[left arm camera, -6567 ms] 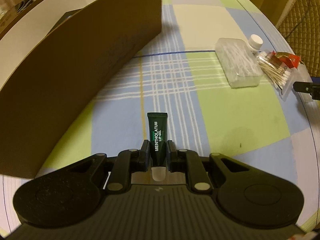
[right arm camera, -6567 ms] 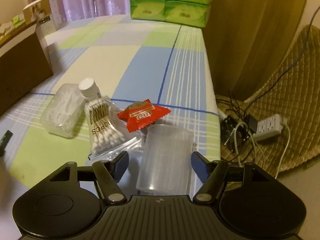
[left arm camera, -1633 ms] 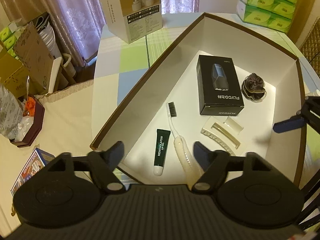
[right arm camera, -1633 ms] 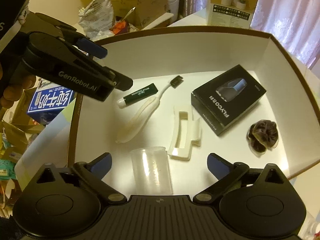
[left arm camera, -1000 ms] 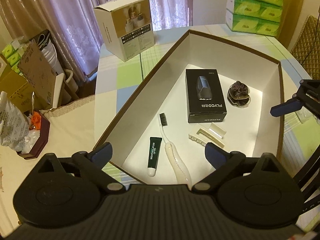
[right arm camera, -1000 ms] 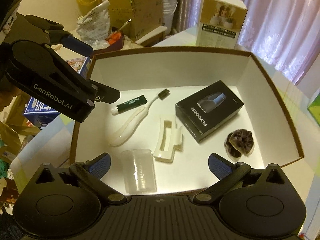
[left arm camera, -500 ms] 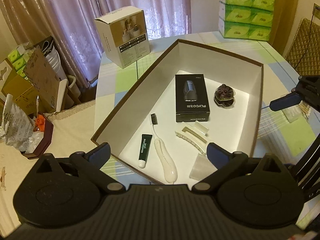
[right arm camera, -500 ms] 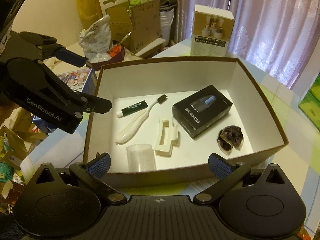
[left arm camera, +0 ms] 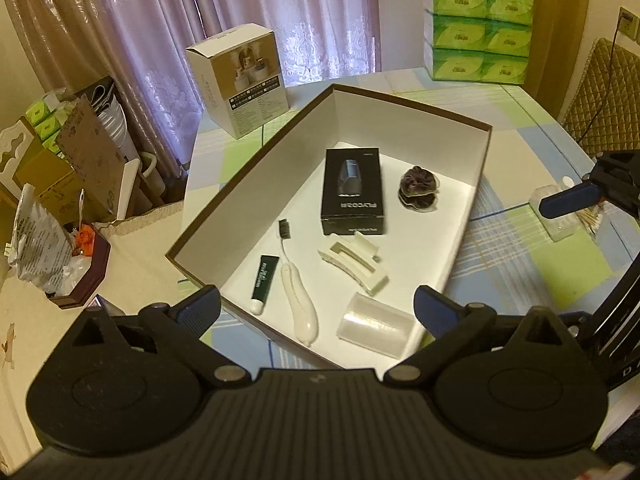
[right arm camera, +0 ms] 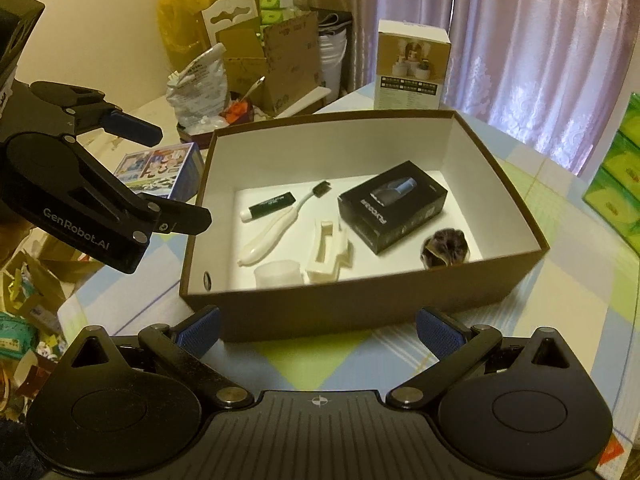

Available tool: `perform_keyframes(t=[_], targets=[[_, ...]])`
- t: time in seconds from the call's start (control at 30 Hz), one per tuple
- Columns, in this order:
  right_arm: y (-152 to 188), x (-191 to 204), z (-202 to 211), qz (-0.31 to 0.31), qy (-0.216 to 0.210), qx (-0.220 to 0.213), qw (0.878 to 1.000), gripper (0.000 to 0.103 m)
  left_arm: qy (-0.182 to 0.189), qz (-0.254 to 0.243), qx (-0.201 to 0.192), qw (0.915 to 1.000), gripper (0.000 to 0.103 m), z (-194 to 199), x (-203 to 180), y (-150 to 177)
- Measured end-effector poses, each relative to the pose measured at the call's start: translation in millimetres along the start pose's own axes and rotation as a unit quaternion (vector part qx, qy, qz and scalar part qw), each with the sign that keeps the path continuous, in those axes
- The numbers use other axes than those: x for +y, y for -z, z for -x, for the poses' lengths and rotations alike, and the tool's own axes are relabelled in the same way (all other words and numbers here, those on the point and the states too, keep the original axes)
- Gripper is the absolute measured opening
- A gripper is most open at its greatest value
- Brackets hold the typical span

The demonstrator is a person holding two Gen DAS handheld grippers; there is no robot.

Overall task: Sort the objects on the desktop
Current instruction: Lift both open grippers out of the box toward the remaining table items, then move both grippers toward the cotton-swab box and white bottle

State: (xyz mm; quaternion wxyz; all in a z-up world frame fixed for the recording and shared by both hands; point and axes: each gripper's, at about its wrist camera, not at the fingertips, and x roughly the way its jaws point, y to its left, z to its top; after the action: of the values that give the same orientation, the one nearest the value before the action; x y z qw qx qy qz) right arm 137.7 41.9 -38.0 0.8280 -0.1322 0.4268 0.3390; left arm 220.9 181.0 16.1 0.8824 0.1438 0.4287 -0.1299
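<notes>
Brown cardboard box [left arm camera: 478,184], white-lined, open-topped, on checked tablecloth [right arm camera: 320,356]; serving as collecting bin. Contents, 6 items, all flat on the floor of the box, mostly apart: black FLYCO carton [left arm camera: 353,197] mid-floor; dark scrunchie [left arm camera: 419,188] just beside it, toward far wall; white hair claw clip [left arm camera: 354,265]; white toothbrush [left arm camera: 296,300] with dark bristles, lying alongside green Mentholatum lip gel tube [left arm camera: 263,285]; clear plastic cup [left arm camera: 374,330] on its side near the corner closest to left gripper, likely lying as dropped. Left gripper [left arm camera: 316,304]: fingers spread wide, nothing between them, held high above box. Right gripper [right arm camera: 318,326]: fingers likewise apart and empty, held outside near wall of box. Remaining unsorted, seen from left wrist view: clear cotton-swab box [left arm camera: 554,216] and loose swab packet [left arm camera: 592,216] on tablecloth well apart from box, partly hidden behind right gripper's fingertip. Judged: both tools free for next pick; sorting well along, not complete.
</notes>
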Motion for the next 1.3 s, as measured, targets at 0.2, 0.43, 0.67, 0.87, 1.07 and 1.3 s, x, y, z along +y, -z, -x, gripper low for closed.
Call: perform_keyframes(t=[0.2,0.43,0.67,0.87,1.07,1.3], targets=[[16.7,-7.8,19.1,-0.006,-0.004,-0.006,1.000,0.101,0.000,0.003,-0.001,1.0000,0.102,11.7,-22.0,6.5],[37.1,-18.4,36.7,-0.016,-0.008,-0.006,1.000,0.101,0.003,0.007,0.003,1.0000,0.102,19.9,-47.2,13.7],[62.3,-29.6,50.1,-0.034,-0.008,0.000,0.999,0.101,0.004,0.013,0.013,0.9998,0.102,20.0,-68.9,22.6],[86.7,-41.4,60.5,-0.066,0.000,0.008,0.998,0.101,0.010,0.019,0.024,0.9995,0.102,13.9,-92.6,31.2],[115.0,-61.5,69.8,-0.118,0.028,0.019,0.992,0.101,0.023,0.008,0.036,0.9991,0.101,2.5,-126.3,40.2],[149.1,-99.6,81.8,-0.192,0.064,0.030,0.979,0.101,0.056,-0.001,0.049,0.9972,0.101,-15.9,-157.3,37.0]])
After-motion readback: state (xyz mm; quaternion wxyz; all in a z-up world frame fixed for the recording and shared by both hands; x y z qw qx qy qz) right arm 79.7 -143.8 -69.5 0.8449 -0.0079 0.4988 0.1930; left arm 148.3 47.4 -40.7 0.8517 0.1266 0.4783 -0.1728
